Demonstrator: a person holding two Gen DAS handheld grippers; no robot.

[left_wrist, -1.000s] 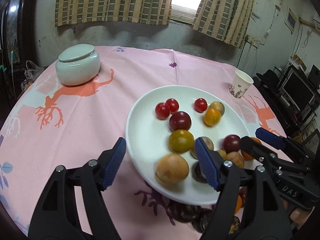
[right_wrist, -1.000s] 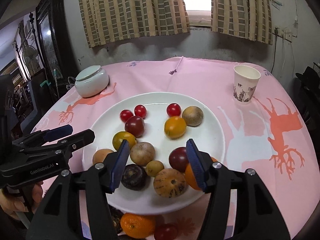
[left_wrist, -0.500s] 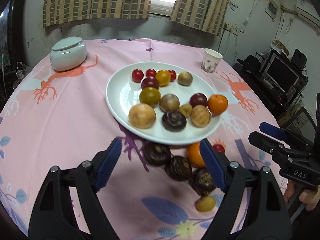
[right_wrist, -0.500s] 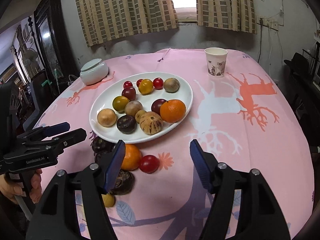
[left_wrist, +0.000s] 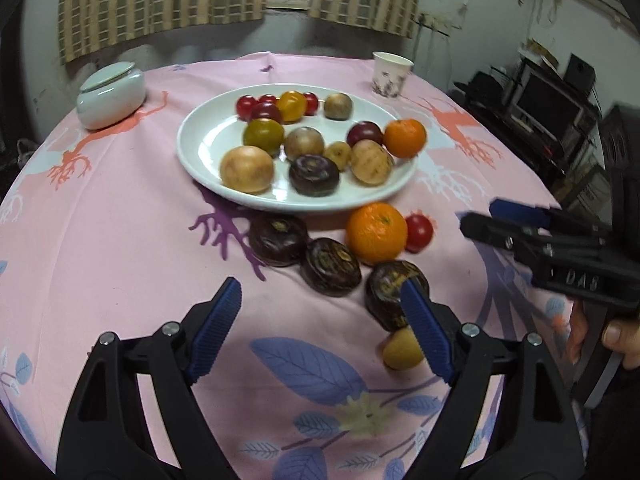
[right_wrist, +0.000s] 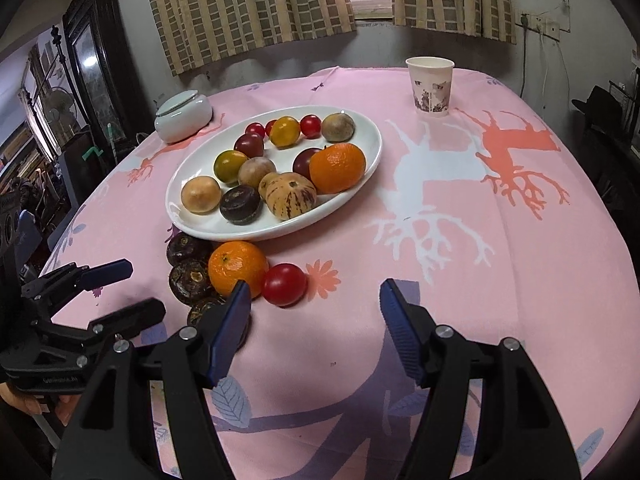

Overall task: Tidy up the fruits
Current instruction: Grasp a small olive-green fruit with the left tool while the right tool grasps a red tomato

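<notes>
A white plate point(left_wrist: 200, 152) point(right_wrist: 362, 172) holds several fruits: tomatoes, an orange, brown and dark ones. In front of it on the pink cloth lie an orange point(left_wrist: 376, 232) point(right_wrist: 238, 266), a red tomato point(left_wrist: 419, 233) point(right_wrist: 284, 284), three dark brown fruits point(left_wrist: 279, 240) in a row, and a small yellow fruit point(left_wrist: 400, 350). My left gripper point(left_wrist: 320, 286) point(right_wrist: 140, 288) hangs open just short of the dark fruits, with nothing between its pads. My right gripper point(right_wrist: 314, 286) point(left_wrist: 480, 214) is open over bare cloth, right of the tomato.
A lidded white jar point(left_wrist: 110, 94) point(right_wrist: 183, 117) stands at the back left and a paper cup point(left_wrist: 390, 74) point(right_wrist: 431, 86) at the back right. A dark cabinet is left of the round table; screens and shelves are to its right.
Both grippers have drawn back from over the plate toward the table's near side, and their jaws stand wider. The loose fruits in front of the plate have come into full view.
</notes>
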